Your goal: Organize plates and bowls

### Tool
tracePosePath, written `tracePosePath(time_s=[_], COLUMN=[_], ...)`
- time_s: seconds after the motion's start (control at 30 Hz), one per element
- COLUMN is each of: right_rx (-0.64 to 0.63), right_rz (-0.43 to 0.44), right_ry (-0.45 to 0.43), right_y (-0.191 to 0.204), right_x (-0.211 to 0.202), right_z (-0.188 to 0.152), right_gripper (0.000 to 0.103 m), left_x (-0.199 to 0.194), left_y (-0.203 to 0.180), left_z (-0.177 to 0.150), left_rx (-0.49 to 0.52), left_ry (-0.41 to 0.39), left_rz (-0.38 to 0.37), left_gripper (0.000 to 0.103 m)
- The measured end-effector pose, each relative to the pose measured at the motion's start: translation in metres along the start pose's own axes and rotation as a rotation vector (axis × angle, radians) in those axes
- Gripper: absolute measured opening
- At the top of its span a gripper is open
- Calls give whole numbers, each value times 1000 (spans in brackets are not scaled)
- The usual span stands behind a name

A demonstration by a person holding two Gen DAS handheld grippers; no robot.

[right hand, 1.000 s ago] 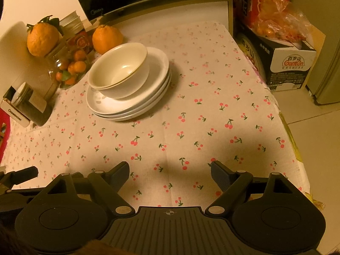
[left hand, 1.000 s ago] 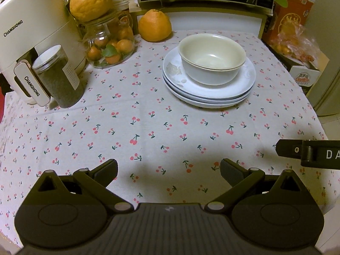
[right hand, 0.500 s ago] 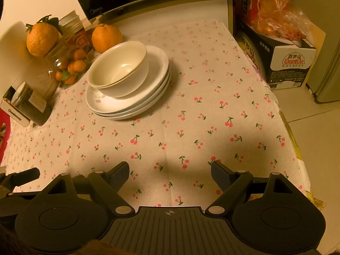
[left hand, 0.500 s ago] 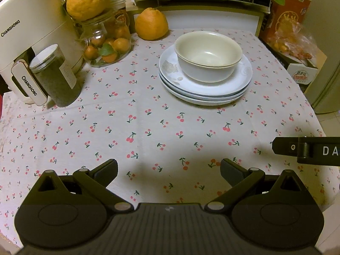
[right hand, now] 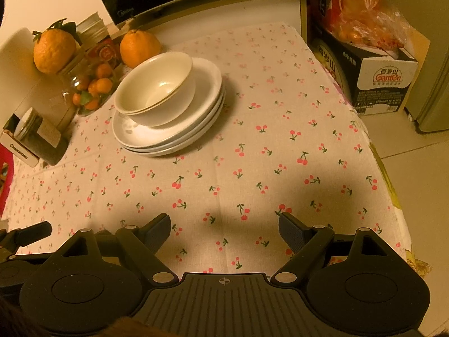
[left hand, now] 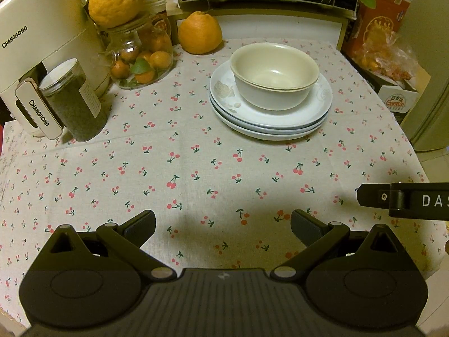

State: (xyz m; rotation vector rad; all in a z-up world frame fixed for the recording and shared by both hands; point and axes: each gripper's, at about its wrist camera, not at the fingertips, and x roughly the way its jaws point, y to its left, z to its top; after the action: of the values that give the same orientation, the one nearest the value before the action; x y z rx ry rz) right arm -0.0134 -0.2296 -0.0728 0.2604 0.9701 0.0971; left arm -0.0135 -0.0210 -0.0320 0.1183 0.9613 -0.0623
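Both claws, left claw [left hand: 223,224] and right claw [right hand: 224,229], gape wide and empty, well short of the stacked bowls [left hand: 274,75] on plates [left hand: 269,120].

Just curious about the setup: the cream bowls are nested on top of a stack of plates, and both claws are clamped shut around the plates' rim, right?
Not quite. The cream bowls do sit nested on the stack of plates, but both wrist views show the left claw and right claw open and empty, over bare tablecloth, well short of the plates.

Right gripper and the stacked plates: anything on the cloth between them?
Nothing. In the right wrist view, only bare cherry-print tablecloth lies between the open right gripper and the plates.
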Motion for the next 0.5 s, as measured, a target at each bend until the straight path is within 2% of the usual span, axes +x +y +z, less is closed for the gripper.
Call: tracePosePath(time_s=[0.5], right_rx=[2], right_rz=[0], right_ry=[2], right_y=[0], right_x=[1], right_z=[0], right_gripper=[86], left_x=[-1], left_y=[0], left_z=[-1], left_rx=[-1], left_ry=[0], left_rz=[-8], left_gripper=[103])
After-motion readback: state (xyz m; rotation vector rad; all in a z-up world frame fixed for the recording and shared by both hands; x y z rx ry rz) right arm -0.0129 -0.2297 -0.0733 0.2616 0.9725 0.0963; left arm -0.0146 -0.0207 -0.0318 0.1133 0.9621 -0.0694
